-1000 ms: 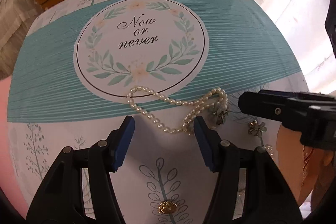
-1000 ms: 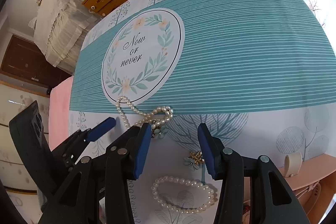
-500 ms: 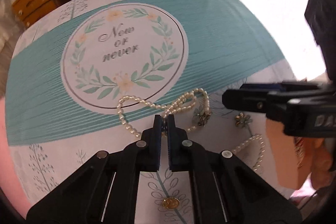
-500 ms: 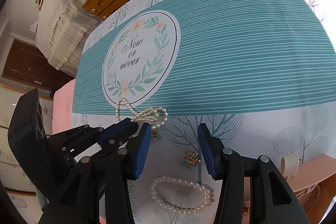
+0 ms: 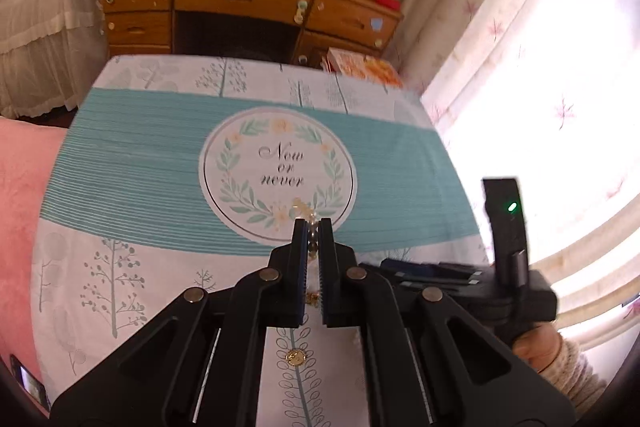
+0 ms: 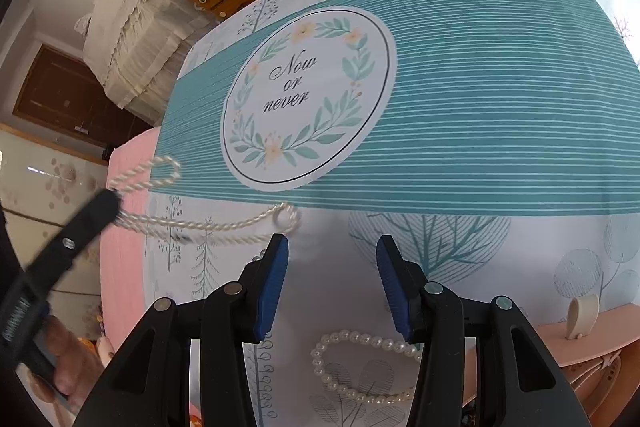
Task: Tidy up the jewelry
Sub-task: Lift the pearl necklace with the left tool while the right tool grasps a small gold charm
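Pearl necklace (image 6: 208, 223) hangs from left gripper (image 5: 314, 259); one pearl bracelet (image 6: 360, 367) lies flat.

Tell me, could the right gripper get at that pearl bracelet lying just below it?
Probably yes. The right gripper is open and holds nothing, and the pearl bracelet lies on the tablecloth right beneath its fingers, nothing covering it.

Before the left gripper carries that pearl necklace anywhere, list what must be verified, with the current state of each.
1. Left gripper shut on the pearl necklace: ok.
2. Necklace fully off the tablecloth: cannot tell; the strand is blurred.
3. Right gripper open and holding nothing: ok.
4. Pearl bracelet lying apart from the necklace: ok.
5. Drop-off spot in view: cannot tell.
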Action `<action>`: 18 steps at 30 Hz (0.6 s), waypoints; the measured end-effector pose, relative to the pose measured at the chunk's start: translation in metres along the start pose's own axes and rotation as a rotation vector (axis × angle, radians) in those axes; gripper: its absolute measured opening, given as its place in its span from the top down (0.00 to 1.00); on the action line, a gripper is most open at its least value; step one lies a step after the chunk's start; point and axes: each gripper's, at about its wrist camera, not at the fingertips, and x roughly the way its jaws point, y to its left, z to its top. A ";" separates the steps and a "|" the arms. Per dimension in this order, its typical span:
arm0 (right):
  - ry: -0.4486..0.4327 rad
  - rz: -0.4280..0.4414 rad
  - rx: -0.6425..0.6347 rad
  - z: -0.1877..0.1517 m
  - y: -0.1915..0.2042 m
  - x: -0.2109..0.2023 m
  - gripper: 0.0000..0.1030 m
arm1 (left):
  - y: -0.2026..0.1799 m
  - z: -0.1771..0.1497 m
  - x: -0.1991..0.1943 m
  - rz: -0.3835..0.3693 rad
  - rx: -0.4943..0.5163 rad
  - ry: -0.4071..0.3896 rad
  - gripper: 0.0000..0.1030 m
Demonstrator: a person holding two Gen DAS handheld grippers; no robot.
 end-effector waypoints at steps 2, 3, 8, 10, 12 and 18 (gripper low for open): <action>-0.001 -0.007 -0.018 -0.002 0.005 0.000 0.54 | -0.001 0.003 -0.019 -0.005 -0.016 -0.038 0.98; 0.000 -0.008 -0.029 -0.003 0.008 0.001 0.54 | 0.000 0.006 -0.028 -0.011 -0.027 -0.058 0.98; 0.019 -0.002 -0.108 -0.011 0.026 0.008 0.54 | -0.002 0.015 -0.073 -0.026 -0.038 -0.147 0.98; 0.028 -0.003 -0.143 -0.015 0.035 0.013 0.54 | -0.002 0.016 -0.085 -0.026 -0.039 -0.168 0.98; 0.044 0.001 -0.167 -0.019 0.043 0.018 0.54 | -0.001 0.016 -0.094 -0.027 -0.043 -0.183 0.98; 0.066 0.006 -0.230 -0.026 0.066 0.028 0.54 | 0.002 0.008 -0.107 -0.037 -0.063 -0.179 0.98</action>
